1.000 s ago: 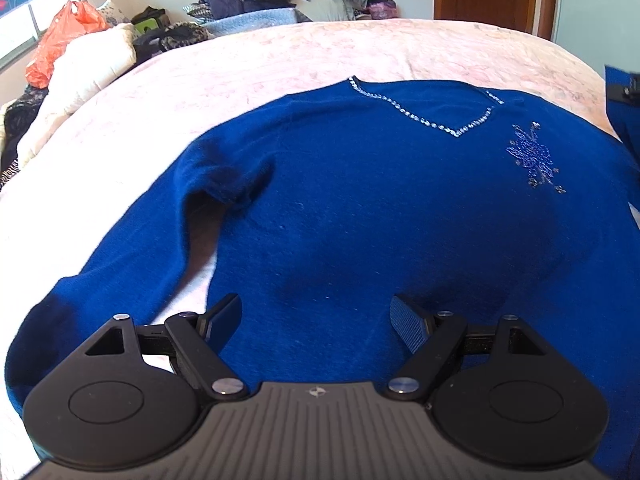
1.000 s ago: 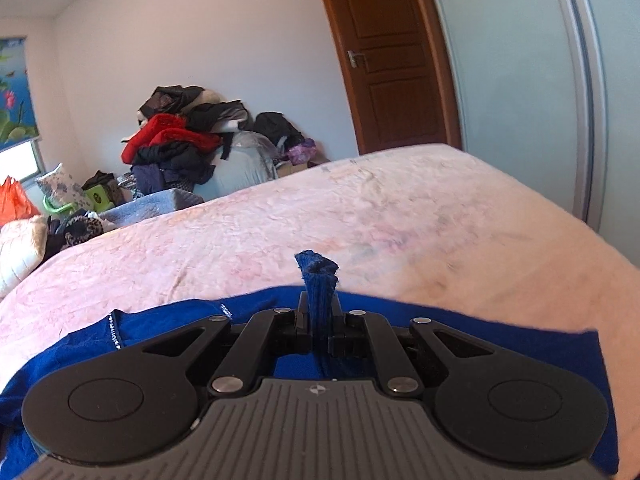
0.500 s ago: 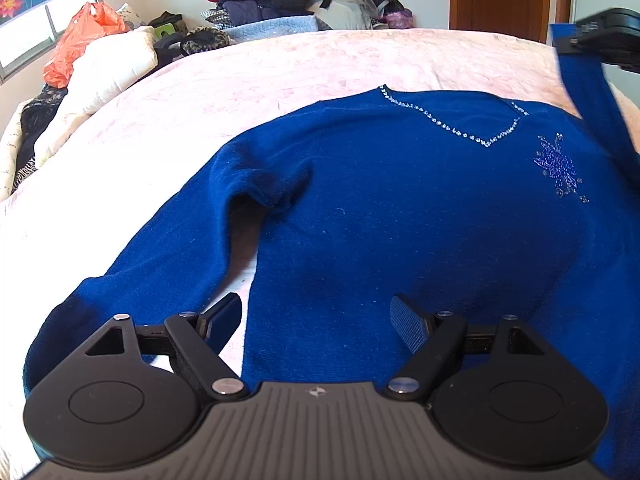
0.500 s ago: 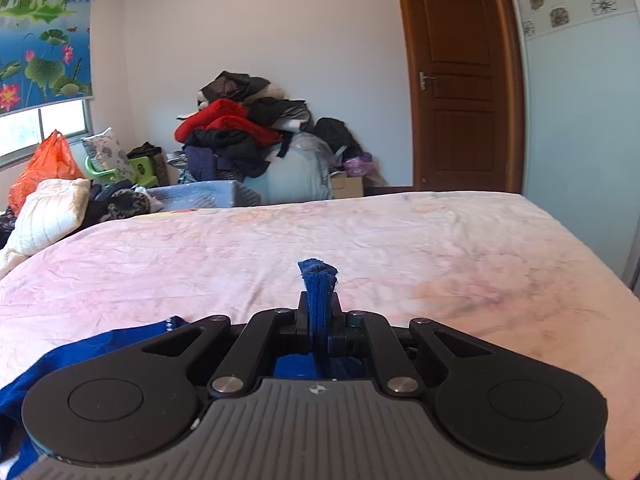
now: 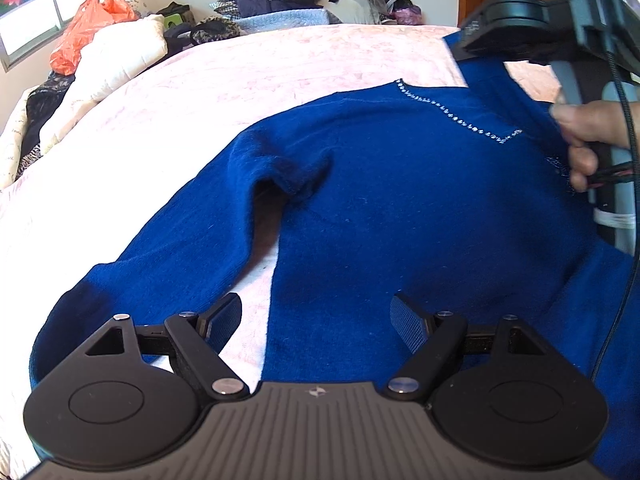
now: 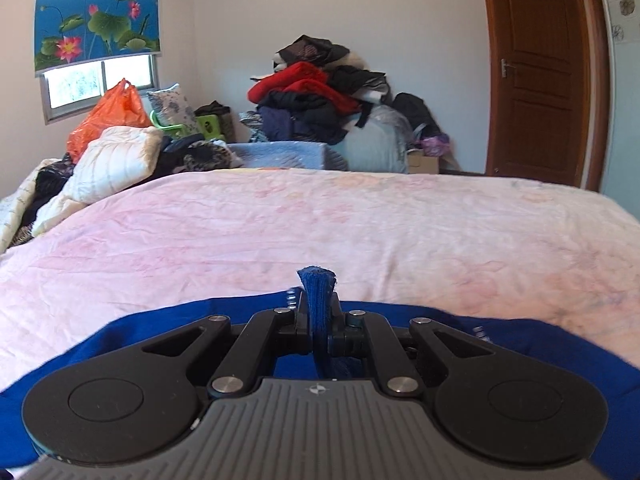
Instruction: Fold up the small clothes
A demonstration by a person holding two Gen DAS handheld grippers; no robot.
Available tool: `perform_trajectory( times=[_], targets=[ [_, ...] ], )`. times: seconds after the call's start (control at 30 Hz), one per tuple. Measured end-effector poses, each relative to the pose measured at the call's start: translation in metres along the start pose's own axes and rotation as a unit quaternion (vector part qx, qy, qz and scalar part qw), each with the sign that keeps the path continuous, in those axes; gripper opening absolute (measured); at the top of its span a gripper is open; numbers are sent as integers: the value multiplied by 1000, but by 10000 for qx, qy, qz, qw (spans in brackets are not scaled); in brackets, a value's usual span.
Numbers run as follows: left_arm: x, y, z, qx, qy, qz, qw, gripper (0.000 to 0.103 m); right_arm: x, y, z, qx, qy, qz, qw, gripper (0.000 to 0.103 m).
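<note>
A dark blue sweater with a rhinestone neckline lies face up on the pink bedspread. Its left sleeve runs down to the near left. My left gripper hovers open over the sweater's lower part, with nothing between its fingers. My right gripper is shut on the cuff of the other sleeve, whose end sticks up between the pads. In the left wrist view that sleeve hangs lifted above the sweater's chest from the right gripper, held by a person's hand.
A heap of clothes stands beyond the far end of the bed. An orange bag and white pillows lie at the far left. A brown door is at the far right.
My right gripper has carried the sleeve leftward over the sweater's chest, coming further into the left wrist view. The left gripper has barely shifted and stays open.
</note>
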State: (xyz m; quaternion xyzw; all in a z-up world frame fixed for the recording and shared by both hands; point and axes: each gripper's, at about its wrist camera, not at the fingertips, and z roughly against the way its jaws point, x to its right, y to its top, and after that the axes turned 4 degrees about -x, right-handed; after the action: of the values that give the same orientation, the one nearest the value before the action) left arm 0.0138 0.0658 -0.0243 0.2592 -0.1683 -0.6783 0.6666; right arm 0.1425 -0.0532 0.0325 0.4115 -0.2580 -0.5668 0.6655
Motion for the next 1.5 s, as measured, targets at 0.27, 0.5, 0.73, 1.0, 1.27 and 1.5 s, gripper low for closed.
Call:
perform_trajectory(
  times=[0.27, 0.5, 0.73, 1.0, 1.27, 1.5],
  targets=[
    [-11, -1, -3, -16, 46, 99, 9999, 81, -42, -8, -15, -198, 299, 283, 9990, 11],
    [-20, -2, -9, -159, -28, 262, 9995, 81, -58, -18, -25, -371, 374, 392, 9978, 11],
    [-22, -2, -10, -172, -15, 265, 9995, 81, -69, -20, -34, -434, 483, 418, 9970, 11],
    [-25, -2, -15, -254, -24, 334, 9991, 81, -79, -28, -46, -773, 649, 457, 9938, 12],
    [-25, -2, -16, -266, -26, 347, 9990, 81, -68, -30, -37, -1008, 1206, -118, 9875, 41],
    [-25, -6, -16, -270, -23, 353, 9990, 81, -41, -27, -19, -1064, 1799, -1177, 9708, 42]
  ],
)
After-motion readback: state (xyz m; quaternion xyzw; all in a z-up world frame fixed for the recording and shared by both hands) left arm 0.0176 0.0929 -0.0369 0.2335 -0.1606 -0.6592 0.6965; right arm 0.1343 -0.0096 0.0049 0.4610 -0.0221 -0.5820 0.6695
